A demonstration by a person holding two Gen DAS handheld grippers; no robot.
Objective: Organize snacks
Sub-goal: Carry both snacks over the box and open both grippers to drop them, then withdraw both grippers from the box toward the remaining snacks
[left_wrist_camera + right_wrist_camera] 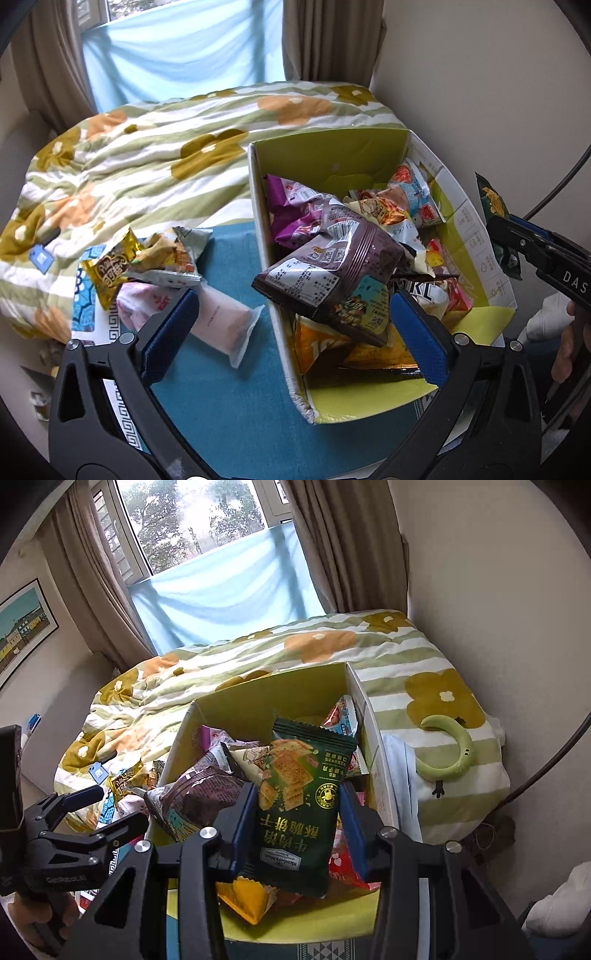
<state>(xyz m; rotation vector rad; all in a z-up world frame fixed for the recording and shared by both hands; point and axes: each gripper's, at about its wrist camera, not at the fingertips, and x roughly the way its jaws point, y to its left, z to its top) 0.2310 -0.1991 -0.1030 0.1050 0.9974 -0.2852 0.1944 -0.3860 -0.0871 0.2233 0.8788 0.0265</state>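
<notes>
I see a table (236,417) under a teal cloth (229,387), patterned border at its left edge. On it: open cardboard box (332,155) with lime-green lining, heaped with snack packs. Left of the box, loose on the cloth: a pink pack (225,321) beside the box wall, a gold pack (110,266) and a silver-orange pack (173,258) touching each other. Behind the table, a bed (147,162) with a floral striped quilt; a green curved toy (450,753) lies on it

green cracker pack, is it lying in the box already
No, the green cracker pack is clamped upright between the fingers of the right hand-held gripper, held above the snacks in the box.
</notes>
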